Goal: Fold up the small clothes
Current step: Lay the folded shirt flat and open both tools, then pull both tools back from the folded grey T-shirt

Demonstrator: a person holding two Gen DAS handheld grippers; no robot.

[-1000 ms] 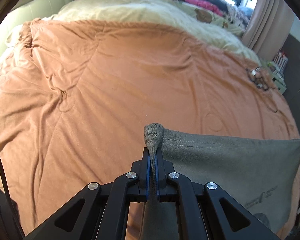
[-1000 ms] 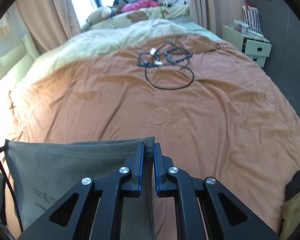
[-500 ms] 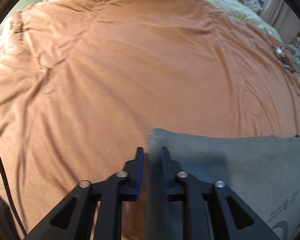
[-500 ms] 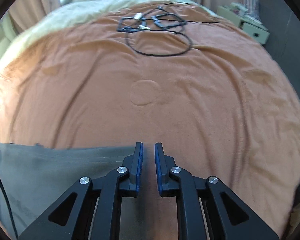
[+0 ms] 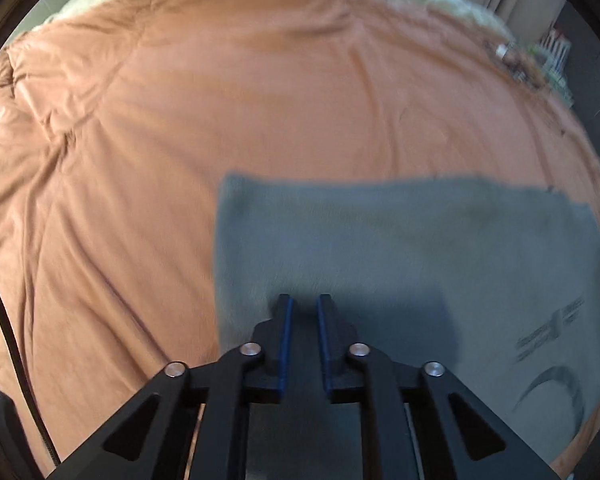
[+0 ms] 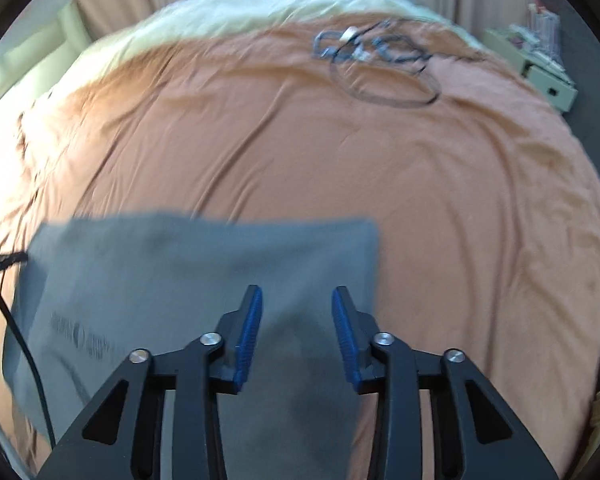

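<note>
A grey garment [image 5: 400,240] lies spread flat on the orange duvet [image 5: 220,100], with a dark printed logo [image 5: 552,328] near its right side. My left gripper [image 5: 304,300] hovers over the garment's left part, close to its left edge. Its jaws are closing to a narrow gap, with no cloth pinched between them. In the right wrist view the same garment [image 6: 180,272] fills the lower left. My right gripper [image 6: 296,292] is above its right part, jaws opening wide, with nothing between the pads. Both views are motion-blurred.
A tangle of black cables [image 6: 380,52] lies on the duvet [image 6: 420,200] toward the far side, also visible as cables [image 5: 516,64] at the right. A pale nightstand [image 6: 548,80] stands beyond the bed's right edge. Cream bedding [image 6: 240,12] lies at the head.
Both grippers let go of the garment's top corners, and it now lies flat on the duvet. Both grippers dropped lower and drew back over the cloth; the right jaws spread wider.
</note>
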